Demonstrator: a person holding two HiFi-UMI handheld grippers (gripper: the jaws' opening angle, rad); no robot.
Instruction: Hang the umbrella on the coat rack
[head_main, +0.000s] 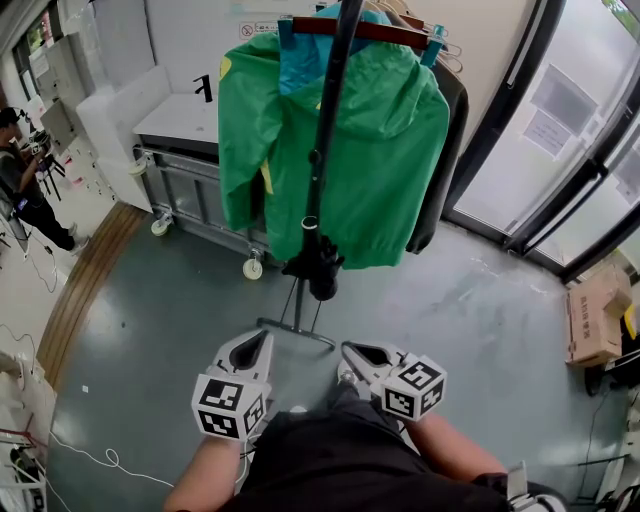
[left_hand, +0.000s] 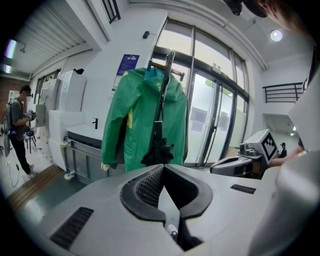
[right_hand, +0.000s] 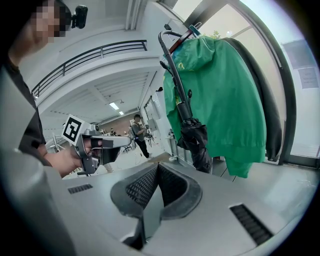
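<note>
The top of the coat rack (head_main: 372, 32) ran off my head view's upper edge; the green jacket (head_main: 385, 150) hid most of a dark coat (head_main: 447, 150); print on a door notice (head_main: 562, 98) was too small to read.

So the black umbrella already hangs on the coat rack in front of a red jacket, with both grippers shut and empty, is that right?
Not quite: the jacket is green, not red, as the head view shows. The rest holds: the black umbrella hangs on the coat rack in front of it, and the left gripper and right gripper are shut and empty.
</note>
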